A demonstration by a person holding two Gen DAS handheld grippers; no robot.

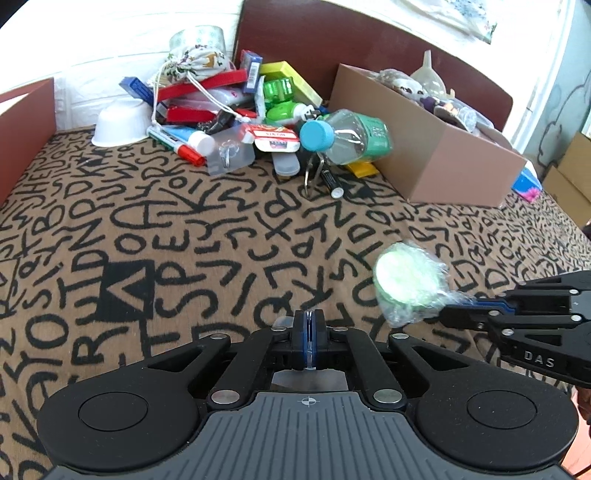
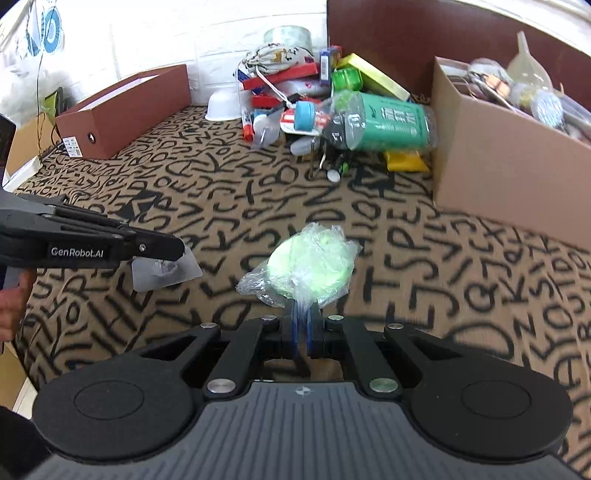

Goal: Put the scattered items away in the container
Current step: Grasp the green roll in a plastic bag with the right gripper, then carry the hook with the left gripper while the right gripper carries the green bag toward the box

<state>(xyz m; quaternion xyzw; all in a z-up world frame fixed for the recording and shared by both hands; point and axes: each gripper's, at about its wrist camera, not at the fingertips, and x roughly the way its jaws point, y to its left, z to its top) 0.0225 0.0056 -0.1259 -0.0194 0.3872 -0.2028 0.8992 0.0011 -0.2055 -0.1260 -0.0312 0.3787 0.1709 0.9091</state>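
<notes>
Closest to each camera is a black hand-held gripper held low over a tan cloth printed with black letters (image 1: 155,221) that covers the desk. In the left wrist view, the left hand-held gripper (image 1: 309,321) has its two fingers pressed together on a thin, clear plastic card with a small hook (image 2: 166,271); the right wrist view shows this card hanging from the fingertips. The right hand-held gripper (image 2: 303,317) is clamped on the gathered edge of a round pale green item wrapped in crinkled clear plastic (image 2: 310,264), which is lifted above the cloth, near the middle of the desk and well short of the box. At the far right stands an open brown cardboard box (image 1: 454,162), the container. It already holds a clear plastic funnel (image 1: 430,75) and several small wrapped items that are too blurred to name. Just left of the box lies a heap of scattered things: a clear plastic bottle with a green label and blue cap (image 1: 347,134) on its side, an upturned white bowl (image 1: 122,123), a red-capped marker (image 1: 177,144), a floral drawstring pouch (image 1: 195,61), a roll of clear tape (image 1: 201,35) behind it, and a black battery (image 1: 332,182) on the cloth in front. At the far left sits a dark red box (image 2: 125,107), its contents hidden.
</notes>
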